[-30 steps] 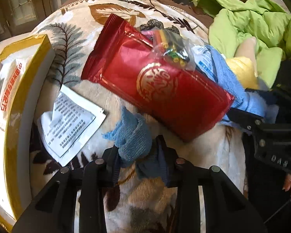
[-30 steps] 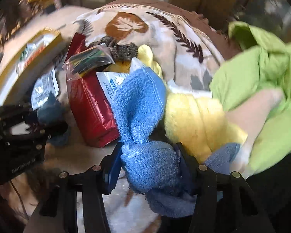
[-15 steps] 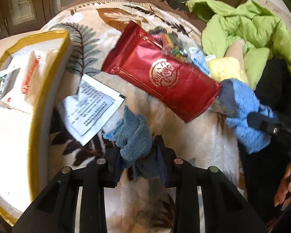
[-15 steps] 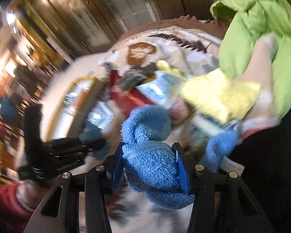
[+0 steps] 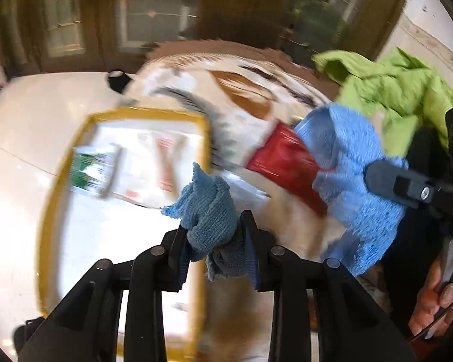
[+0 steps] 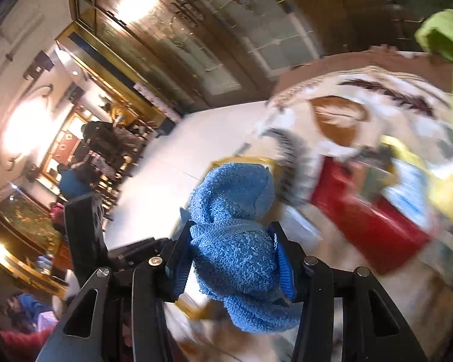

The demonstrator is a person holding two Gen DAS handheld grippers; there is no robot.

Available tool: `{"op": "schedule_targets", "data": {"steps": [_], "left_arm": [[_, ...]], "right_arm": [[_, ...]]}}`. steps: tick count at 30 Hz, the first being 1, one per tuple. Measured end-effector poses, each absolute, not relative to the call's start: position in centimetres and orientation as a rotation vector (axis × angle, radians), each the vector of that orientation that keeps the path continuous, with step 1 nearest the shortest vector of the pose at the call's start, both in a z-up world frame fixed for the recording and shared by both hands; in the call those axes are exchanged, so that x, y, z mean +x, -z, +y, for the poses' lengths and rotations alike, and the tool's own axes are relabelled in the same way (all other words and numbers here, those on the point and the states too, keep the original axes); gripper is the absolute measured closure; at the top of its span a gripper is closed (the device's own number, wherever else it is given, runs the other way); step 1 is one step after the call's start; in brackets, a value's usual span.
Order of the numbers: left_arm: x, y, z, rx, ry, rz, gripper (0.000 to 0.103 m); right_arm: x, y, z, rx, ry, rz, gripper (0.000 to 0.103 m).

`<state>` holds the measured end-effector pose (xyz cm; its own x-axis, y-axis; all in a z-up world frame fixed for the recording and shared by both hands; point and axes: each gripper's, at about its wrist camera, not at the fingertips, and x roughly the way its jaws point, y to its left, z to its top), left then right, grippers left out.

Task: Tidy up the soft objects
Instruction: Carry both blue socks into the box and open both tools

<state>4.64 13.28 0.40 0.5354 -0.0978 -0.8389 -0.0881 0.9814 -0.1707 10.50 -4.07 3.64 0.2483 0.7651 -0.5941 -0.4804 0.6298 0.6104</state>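
Both grippers have lifted and swung left since a second ago, away from the patterned blanket toward the yellow-rimmed tray. Left gripper has its jaws clamped on a small dusty-blue cloth, held above the tray's right edge. Right gripper has its jaws pinched on a bright blue towel, hanging in the air to the right, over the blanket. Both views are smeared, so the tray's contents are hard to read; I'd guess paper packets.

Risk as I see it: the towel's loose tail could drag the red foil bag along, or the small cloth, gripped only by a bunch, could slip out short of the tray.

Count: two blue cloths, one per gripper; one red bag; one tray; one green garment far right.
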Motion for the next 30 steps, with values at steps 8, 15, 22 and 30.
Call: {"op": "schedule_targets", "data": {"steps": [8, 15, 22, 30], "left_arm": [[5.3, 1.0, 21.0, -0.169, -0.174, 1.032, 0.075], [7.0, 4.6, 23.0, -0.172, -0.212, 1.09, 0.075], [7.7, 6.5, 23.7, -0.193, -0.23, 1.117, 0.075], [7.9, 6.4, 23.7, -0.19, -0.247, 1.11, 0.071]], "right_arm": [[15.0, -2.3, 4.7, 0.486, -0.922, 1.038, 0.054], [17.4, 4.8, 9.1, 0.482, -0.82, 1.142, 0.053], [17.4, 8.3, 10.8, 0.55, -0.816, 1.181, 0.05], [17.2, 5.9, 9.2, 0.552, -0.795, 1.131, 0.03]]}}
